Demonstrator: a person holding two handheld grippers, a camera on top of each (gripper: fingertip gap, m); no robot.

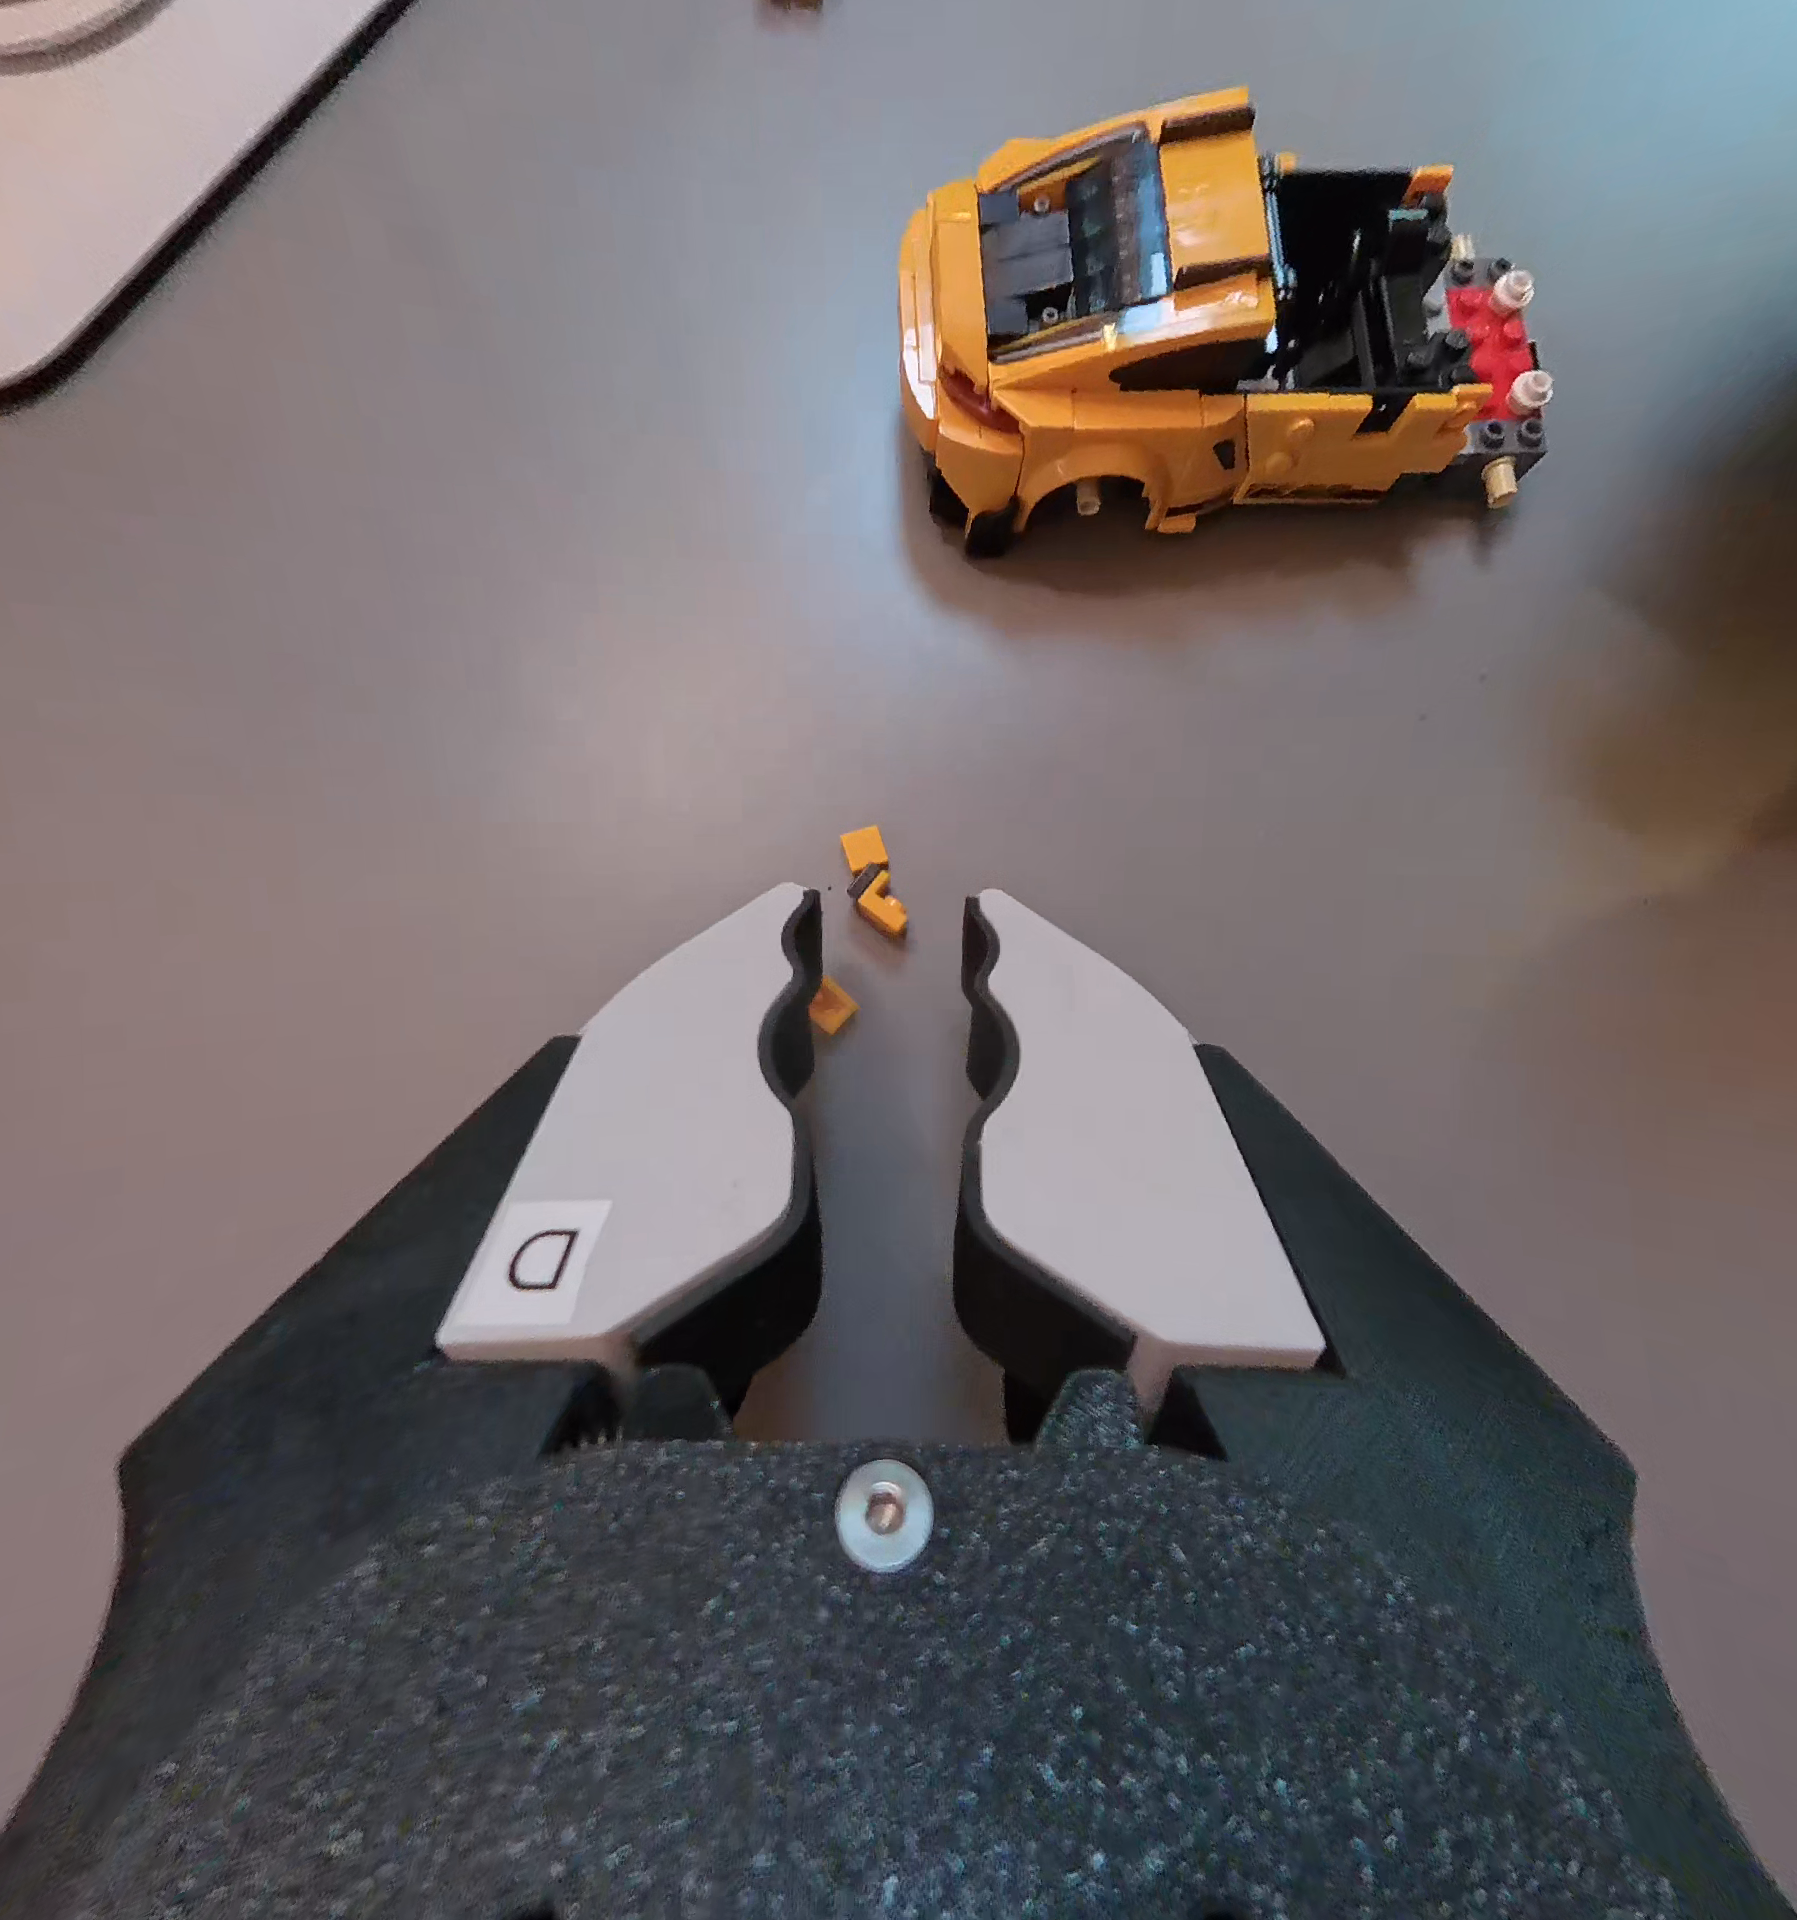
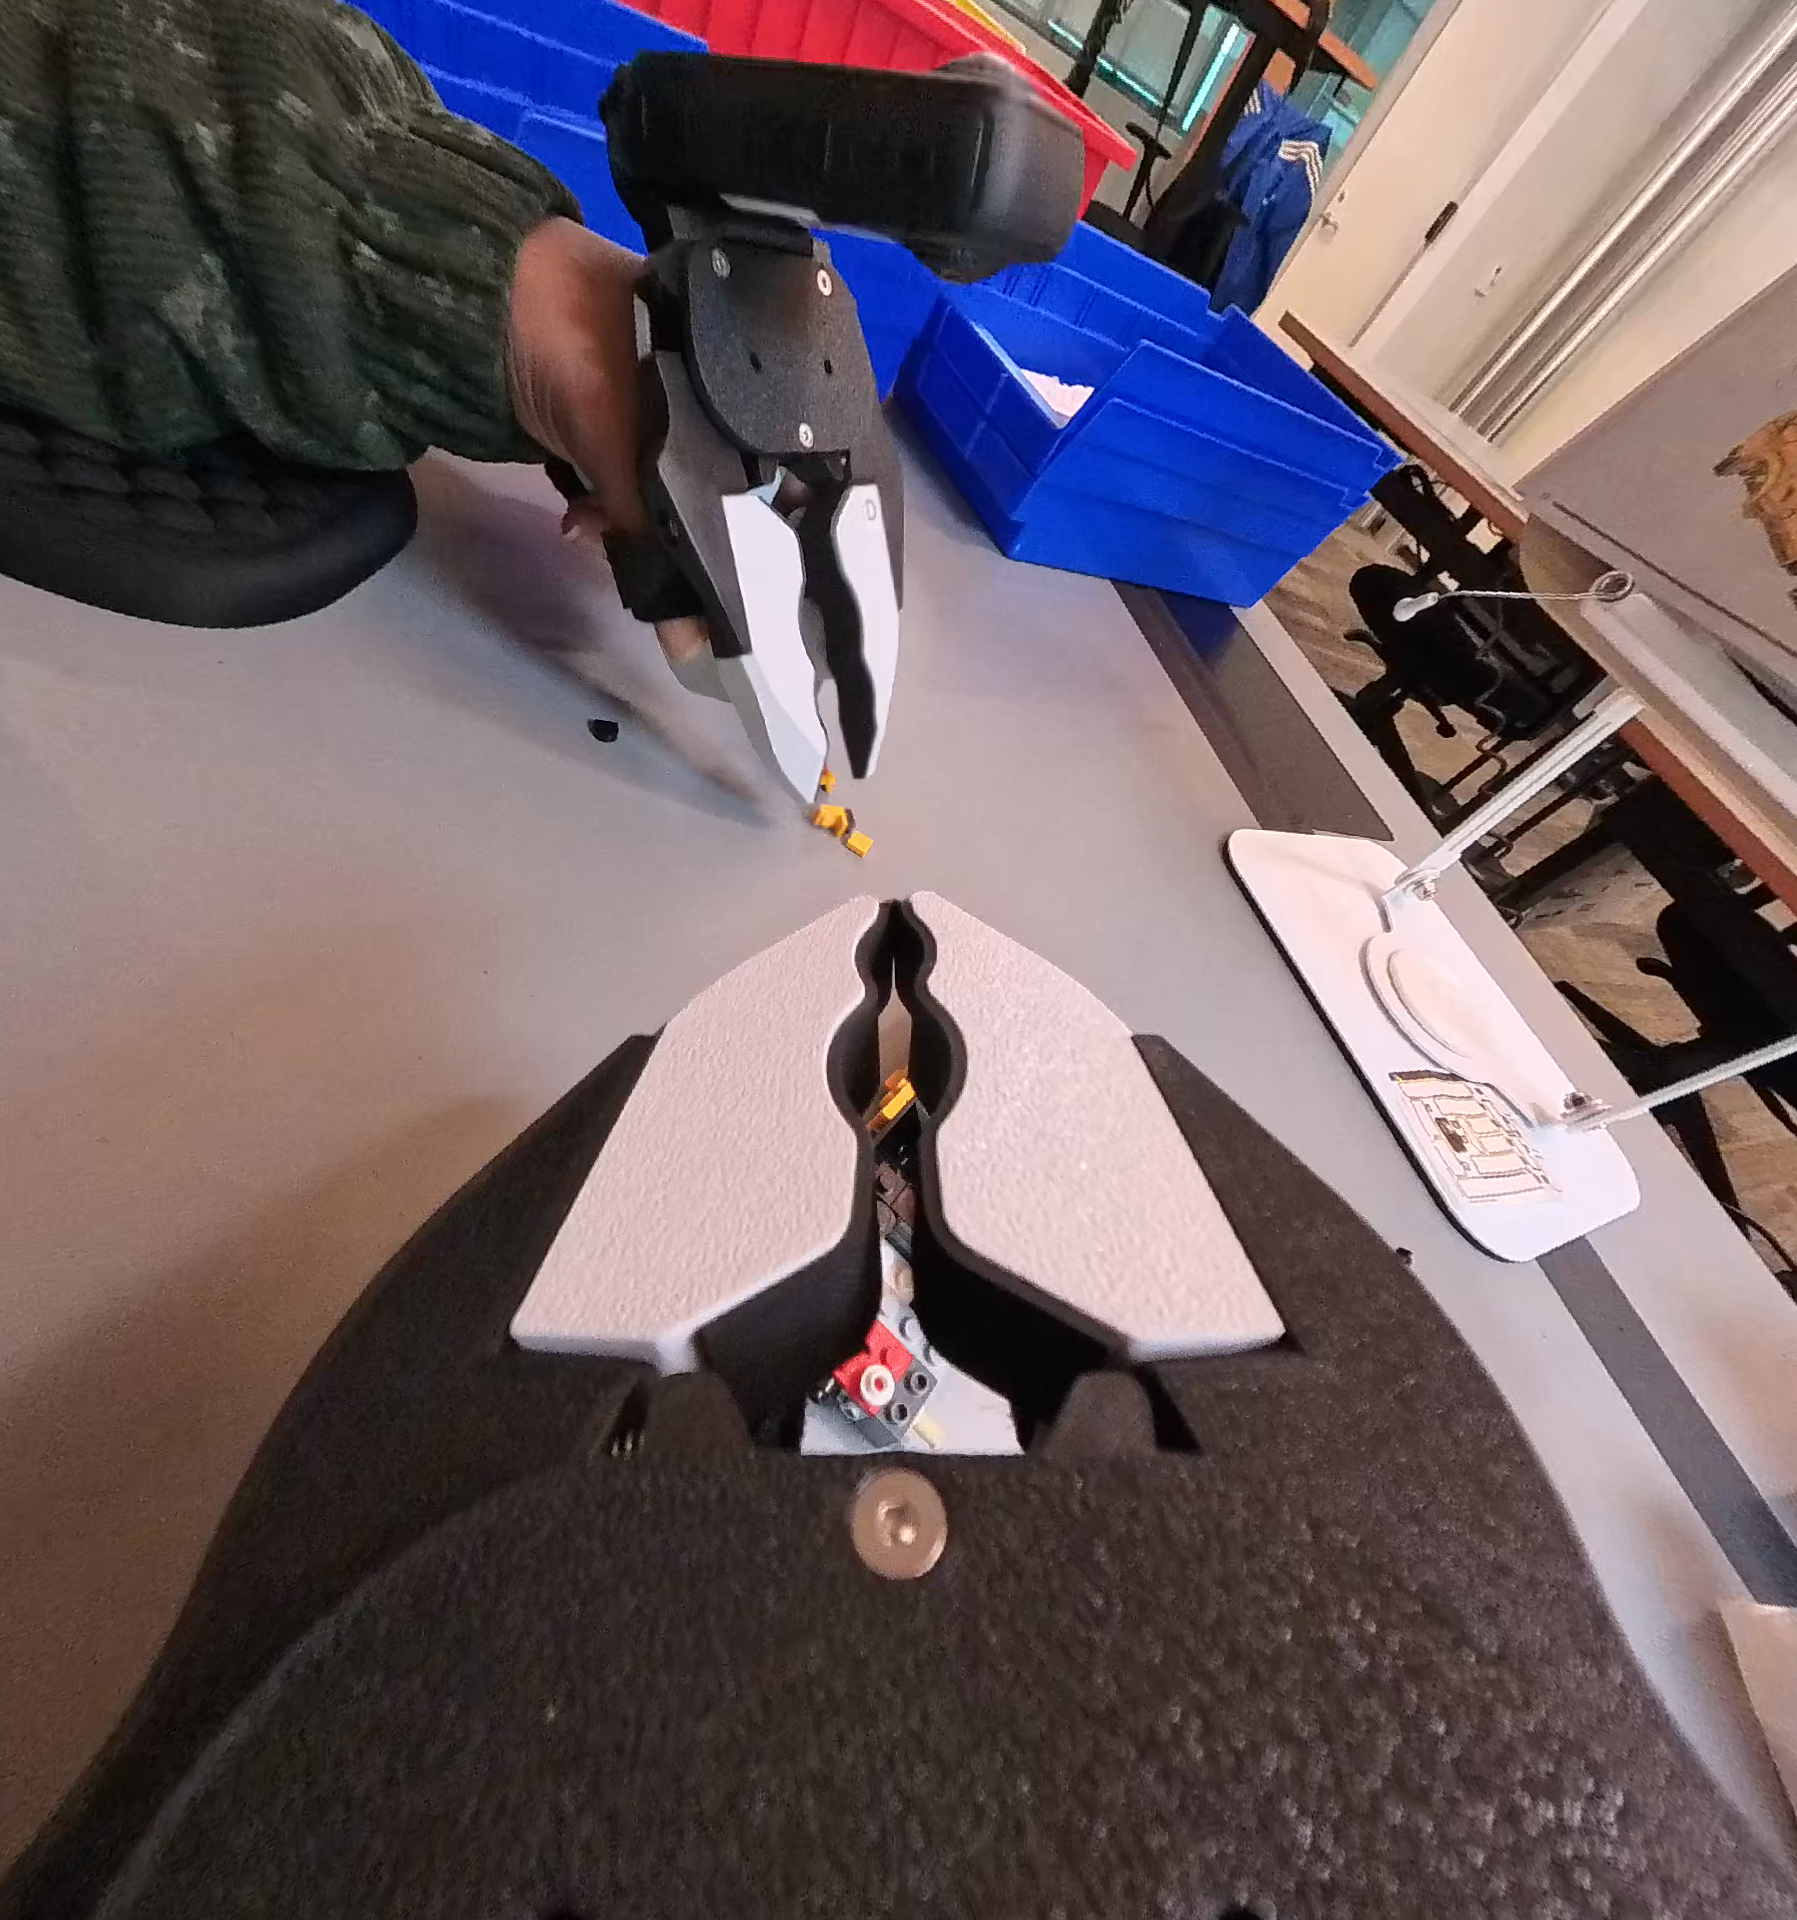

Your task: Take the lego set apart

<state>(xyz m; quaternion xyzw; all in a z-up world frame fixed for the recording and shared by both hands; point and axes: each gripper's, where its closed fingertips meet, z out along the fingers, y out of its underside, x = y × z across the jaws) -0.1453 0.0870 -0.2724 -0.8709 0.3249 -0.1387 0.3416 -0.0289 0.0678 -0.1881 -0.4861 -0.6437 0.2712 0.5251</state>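
An orange lego car, partly stripped, sits on the grey table with its black inside and a red brick at one end exposed. My left gripper is open and empty, low over several small loose orange pieces; one piece lies against its left finger. It also shows in the right wrist view, just above those pieces. My right gripper is shut with its tips touching. Parts of the car show below through the gap between its fingers.
A white pad lies at the far left; in the right wrist view the pad carries a wire stand near the table edge. Blue bins and a red bin stand behind. A small black piece lies by the sleeve. One gripper's finger ends stand about 15 cm off the other's. The small black piece lies some 7 cm from my left tips, 15 cm from my right tips.
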